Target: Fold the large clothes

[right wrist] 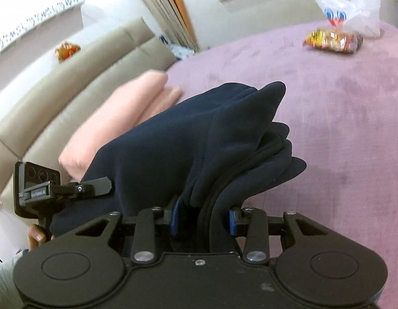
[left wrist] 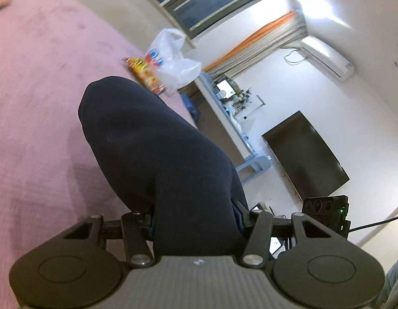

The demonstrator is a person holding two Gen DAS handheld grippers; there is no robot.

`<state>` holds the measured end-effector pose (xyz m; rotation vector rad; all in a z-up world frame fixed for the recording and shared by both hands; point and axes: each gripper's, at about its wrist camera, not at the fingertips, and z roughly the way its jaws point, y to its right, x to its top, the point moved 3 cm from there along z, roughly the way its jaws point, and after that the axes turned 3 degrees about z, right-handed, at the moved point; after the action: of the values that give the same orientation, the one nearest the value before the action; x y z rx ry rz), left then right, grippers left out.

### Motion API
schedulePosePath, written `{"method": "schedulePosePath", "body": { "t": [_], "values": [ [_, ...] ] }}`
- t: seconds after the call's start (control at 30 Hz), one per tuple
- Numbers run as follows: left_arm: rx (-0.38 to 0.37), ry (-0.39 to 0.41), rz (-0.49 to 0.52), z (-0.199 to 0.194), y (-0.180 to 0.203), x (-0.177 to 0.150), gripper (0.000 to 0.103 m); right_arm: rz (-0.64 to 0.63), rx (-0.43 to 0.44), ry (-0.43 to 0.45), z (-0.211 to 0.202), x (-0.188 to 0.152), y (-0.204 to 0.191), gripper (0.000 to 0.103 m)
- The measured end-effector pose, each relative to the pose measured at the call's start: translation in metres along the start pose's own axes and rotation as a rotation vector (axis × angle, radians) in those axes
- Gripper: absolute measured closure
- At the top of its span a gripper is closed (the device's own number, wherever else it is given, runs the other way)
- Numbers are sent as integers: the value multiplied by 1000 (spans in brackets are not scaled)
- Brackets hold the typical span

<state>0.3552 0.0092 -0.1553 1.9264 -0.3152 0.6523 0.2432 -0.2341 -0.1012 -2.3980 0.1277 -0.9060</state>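
Device label: small white lettering on the black module (right wrist: 36, 190) at 9 o'clock in the right wrist view; too blurred to read with any certainty.
Snack pack: bright yellow-red printing on the packet (right wrist: 332, 41) at 1 o'clock; no word legible.
Plastic bag: a red-and-blue round motif on the bag (right wrist: 348, 5) at 1 o'clock; no lettering can be made out.
Left wrist view: no readable text anywhere.
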Motion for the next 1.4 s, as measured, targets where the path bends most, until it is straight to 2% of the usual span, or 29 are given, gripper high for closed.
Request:
{"method": "schedulePosePath", "body": {
  "t": [0.1, 0.17, 0.2, 0.23, 0.37, 0.53, 0.6, 0.67, 0.73, 0.8, 0.83, 0.87, 0.97, 1.03, 1.07, 1.1, 1.13, 1.2, 1.23, 1.27, 1.33, 1.4],
  "values": [
    [41, -32, -86, 3, -44, -42, 48, 39, -31, -66, 27, -40, 18, 59],
    [117, -68, -176, 10, -75, -80, 43, 81, -53, -137, 50, -72, 35, 59],
    [141, -77, -182, 11, -81, -93, 41, 86, -58, -160, 54, -86, 39, 59],
    [171, -76, -176, 9, -85, -107, 38, 72, -70, -161, 57, -99, 40, 59],
    [136, 18, -211, -10, -87, -131, 39, 96, -28, -110, 49, -107, 50, 56],
    [140, 36, -173, -28, -86, -145, 37, 14, -28, -84, 39, -111, 43, 47],
    [163, 43, -168, -39, -81, -153, 36, -18, -56, -79, 31, -118, 41, 42],
    [196, 38, -146, -51, -70, -164, 36, -28, -79, -78, 21, -131, 43, 38],
    [263, 36, -124, -74, -62, -182, 36, -47, -129, -105, 10, -145, 44, 38],
    [311, 29, -108, -92, -51, -190, 45, -75, -171, -94, -3, -152, 40, 38],
    [355, 26, -86, -103, -44, -191, 50, -96, -188, -67, -14, -152, 35, 38],
    [399, 37, -42, -111, -31, -184, 50, -120, -200, -31, -24, -147, 30, 38],
    [425, 116, 72, -122, 4, -151, 49, -217, -205, 125, -45, -117, 2, 38],
    [416, 164, 133, -114, 20, -131, 49, -278, -190, 181, -36, -97, -19, 53],
    [402, 174, 144, -103, 24, -122, 49, -313, -177, 197, -26, -90, -29, 70],
    [388, 168, 143, -92, 25, -117, 49, -340, -163, 205, -13, -86, -38, 82],
    [369, 156, 144, -78, 24, -113, 50, -353, -157, 192, 4, -83, -43, 87],
    [354, 113, 131, -51, 12, -114, 52, -363, -187, 128, 40, -84, -39, 87],
    [368, 68, 103, -37, -1, -119, 60, -371, -217, 82, 58, -89, -32, 88],
    [364, 49, 85, -33, -12, -128, 74, -380, -258, 47, 72, -97, -19, 101],
    [344, 42, 59, -36, -31, -144, 100, -369, -286, 29, 78, -108, 6, 103],
    [245, 70, -56, -60, -48, -158, 100, -304, -286, 34, 63, -106, 19, 103]
  ]
}}
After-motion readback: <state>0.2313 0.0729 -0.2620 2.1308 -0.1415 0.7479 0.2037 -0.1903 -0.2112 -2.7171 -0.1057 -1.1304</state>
